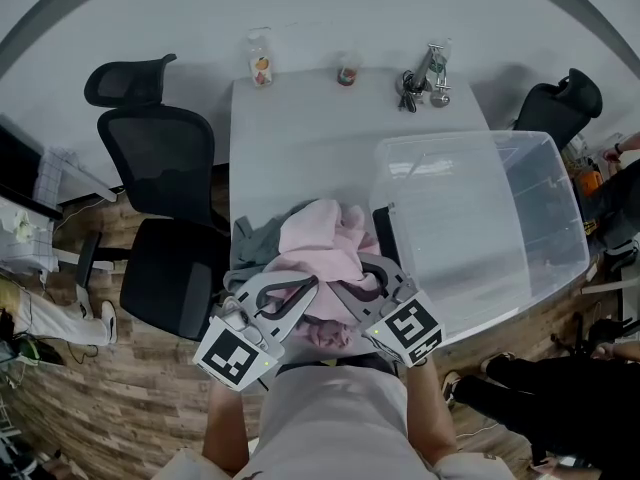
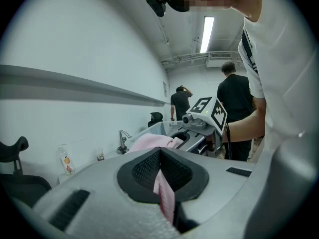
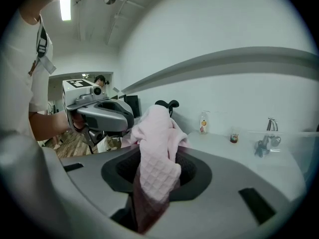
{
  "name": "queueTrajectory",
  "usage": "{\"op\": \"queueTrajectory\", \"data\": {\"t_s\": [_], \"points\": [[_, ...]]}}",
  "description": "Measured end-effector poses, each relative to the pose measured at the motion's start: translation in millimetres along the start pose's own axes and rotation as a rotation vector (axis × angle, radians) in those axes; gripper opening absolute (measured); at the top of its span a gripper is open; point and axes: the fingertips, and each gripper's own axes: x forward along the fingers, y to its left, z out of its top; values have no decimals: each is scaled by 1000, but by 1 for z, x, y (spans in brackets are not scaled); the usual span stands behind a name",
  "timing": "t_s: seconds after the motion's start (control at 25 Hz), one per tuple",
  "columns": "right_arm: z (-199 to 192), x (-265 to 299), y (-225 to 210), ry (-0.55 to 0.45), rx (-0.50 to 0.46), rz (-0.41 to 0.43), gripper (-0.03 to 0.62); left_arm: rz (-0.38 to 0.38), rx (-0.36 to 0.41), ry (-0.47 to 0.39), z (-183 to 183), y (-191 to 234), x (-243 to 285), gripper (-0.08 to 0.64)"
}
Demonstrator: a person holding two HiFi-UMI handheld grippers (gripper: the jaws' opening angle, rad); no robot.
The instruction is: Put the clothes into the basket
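The left gripper [image 1: 300, 293] and right gripper [image 1: 345, 293] have their jaws clamped on the pink garment [image 1: 318, 240] at the bench's [image 1: 290, 133] near edge, beside the clear basket [image 1: 560, 218]. A bottle [image 1: 260, 58] with a fruit label stands at the far edge.

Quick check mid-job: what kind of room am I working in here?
Most likely an office or lab workroom rather than a home. There is a plain white table, a black mesh-backed office chair beside it, and a long ceiling strip light overhead.
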Motion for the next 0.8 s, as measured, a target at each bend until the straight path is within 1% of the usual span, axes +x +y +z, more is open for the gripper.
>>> {"op": "queueTrajectory", "data": {"t_s": [0.24, 0.32, 0.44, 0.8], "points": [[12, -12, -5, -46, 5, -28, 127, -14, 13, -19, 7, -1, 3, 5], [19, -16, -6, -64, -2, -37, 118, -20, 22, -23, 9, -2, 4, 5], [31, -23, -10, -96, -4, -59, 104, -26, 36, -29, 13, -1, 5, 5], [73, -48, -26, -186, 10, -125, 103, -39, 97, -65, 35, 8, 5, 5]]}}
